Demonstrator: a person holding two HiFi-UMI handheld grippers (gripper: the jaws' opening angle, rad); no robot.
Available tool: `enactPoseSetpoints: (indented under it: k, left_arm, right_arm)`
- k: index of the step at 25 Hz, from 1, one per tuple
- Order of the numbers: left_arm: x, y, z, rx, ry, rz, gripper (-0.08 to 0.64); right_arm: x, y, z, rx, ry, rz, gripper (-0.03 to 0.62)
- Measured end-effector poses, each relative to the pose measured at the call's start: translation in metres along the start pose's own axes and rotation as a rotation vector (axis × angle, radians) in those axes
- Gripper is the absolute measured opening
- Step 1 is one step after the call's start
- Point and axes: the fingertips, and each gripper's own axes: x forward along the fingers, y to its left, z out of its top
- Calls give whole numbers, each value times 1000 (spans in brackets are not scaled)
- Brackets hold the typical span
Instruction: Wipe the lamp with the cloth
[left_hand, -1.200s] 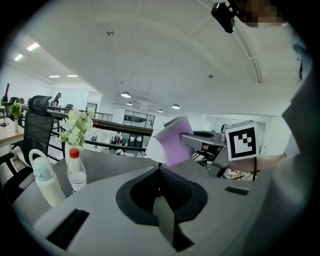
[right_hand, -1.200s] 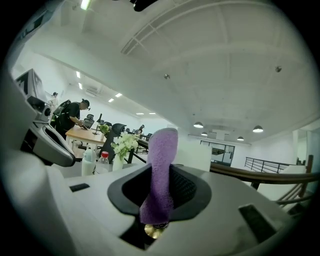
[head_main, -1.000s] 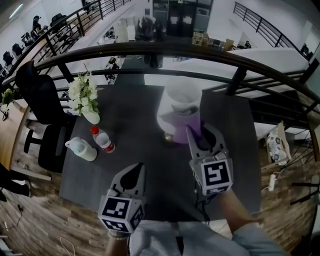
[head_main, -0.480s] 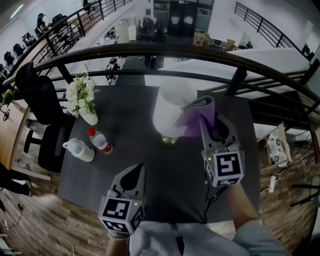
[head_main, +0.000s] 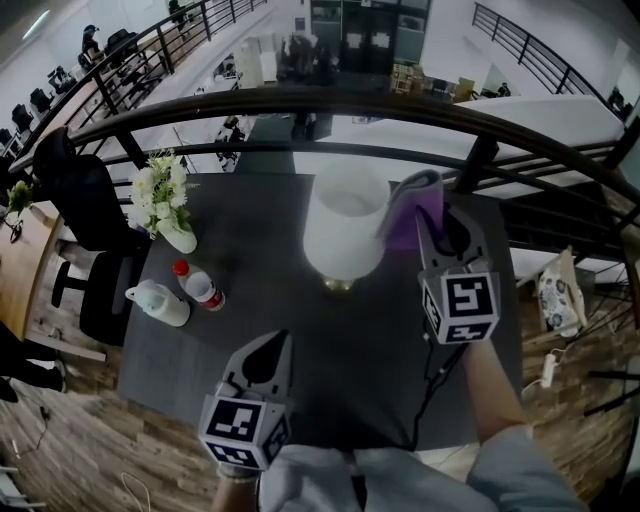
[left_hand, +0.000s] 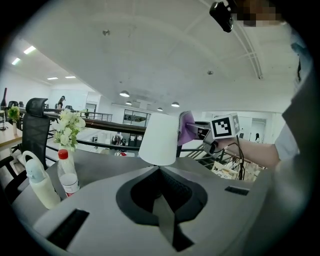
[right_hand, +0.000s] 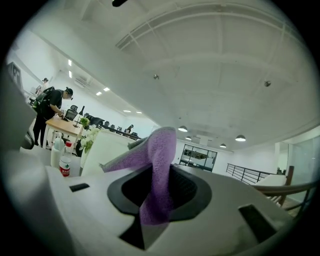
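1. Left gripper (head_main: 268, 352) is seen low at the near edge of the dark table (head_main: 250, 230), where it was a second ago. Its jaws are pressed together with nothing between them. It is kept well apart from the lamp.
2. Lamp (head_main: 345, 230), white-shaded on a brass-coloured foot, is found mid-table towards the far railing. It has not been shifted.
3. Cloth (head_main: 410, 205), purple and fleecy, has been carried upward. A second ago it was held low beside the lamp's foot. Now it is raised to the upper right rim of the shade and appears to touch it there.
4. Right gripper (head_main: 440, 222) has been lifted and pushed away from the body along with the cloth. Its jaws are clamped on a fold of the cloth, and the loose end is draped towards the shade.
5. Meaning for the task: an upward stroke along the shade's right side is judged to be under way. The left side and the foot are judged still to be wiped.
6. Writing, from the left:
   - No label is seen on the white jug (head_main: 162, 301).
   - A red-and-white label is worn by the red-capped bottle (head_main: 203, 285), but its print is too small to be read.
   - Only black-and-white square patterns are shown on the marker cubes (head_main: 460, 308), with no letters.
   - No brand is made out on the lamp or the cloth.
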Motion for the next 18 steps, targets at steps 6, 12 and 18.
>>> enactPoseSetpoints:
  k: [6,12,18]
  left_arm:
    - [5,3,-1,-2,8,1,9]
    - [9,6,0,-3,14,1,9]
    - [12,10,3,-7,12,15,9]
  right_arm:
    - [29,-13,4,-30,-27,7,97]
    - [61,-8,17,-84,-65,82,97]
    - [87,0,18,-66,-66,165,97]
